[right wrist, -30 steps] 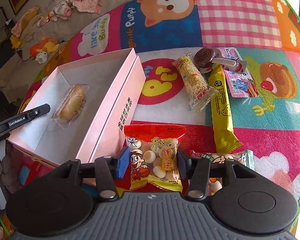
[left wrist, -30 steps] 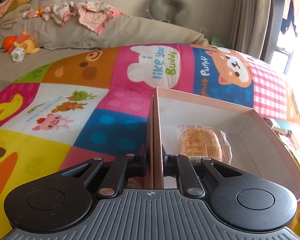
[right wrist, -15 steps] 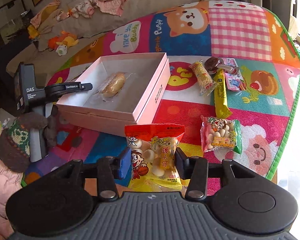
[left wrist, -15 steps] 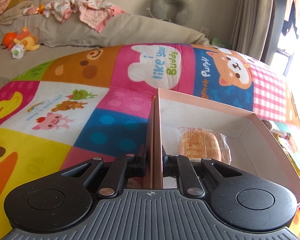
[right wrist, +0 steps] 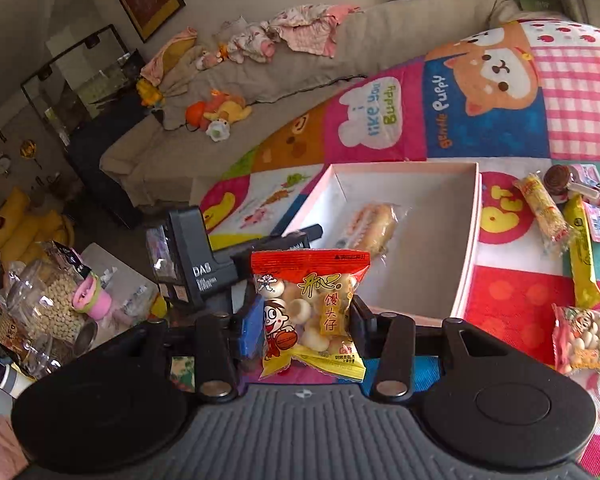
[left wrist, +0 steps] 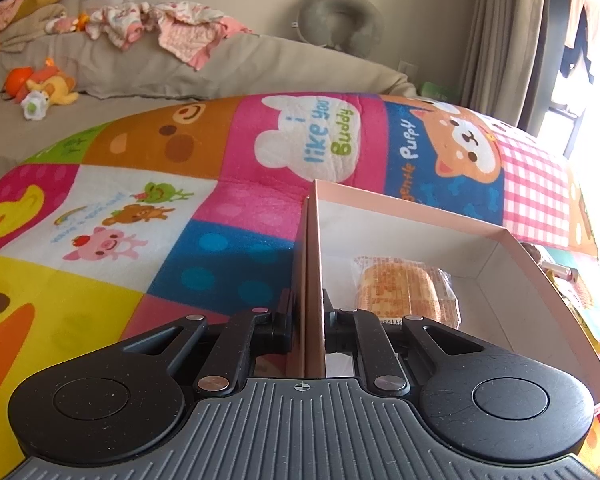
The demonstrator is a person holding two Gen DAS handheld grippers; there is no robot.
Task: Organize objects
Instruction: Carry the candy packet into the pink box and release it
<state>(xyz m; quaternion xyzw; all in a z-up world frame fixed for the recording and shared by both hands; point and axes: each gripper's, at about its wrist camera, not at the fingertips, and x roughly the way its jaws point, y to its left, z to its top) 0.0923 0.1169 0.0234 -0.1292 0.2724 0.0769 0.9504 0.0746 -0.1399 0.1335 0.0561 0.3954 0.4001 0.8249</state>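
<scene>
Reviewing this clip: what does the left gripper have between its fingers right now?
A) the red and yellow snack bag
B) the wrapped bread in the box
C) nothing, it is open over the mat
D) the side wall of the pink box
D: in the left wrist view the left gripper is shut on the thin wall of the pink box, with the wrapped bread lying loose inside.

Snacks and pink box on the play mat

My red-and-yellow snack bag [right wrist: 310, 312] hangs upright above the open pink box [right wrist: 466, 280], where a wrapped bread roll [right wrist: 370, 226] lies flat; other snack packets [right wrist: 582, 340] lie near the mat's right edge.
</scene>
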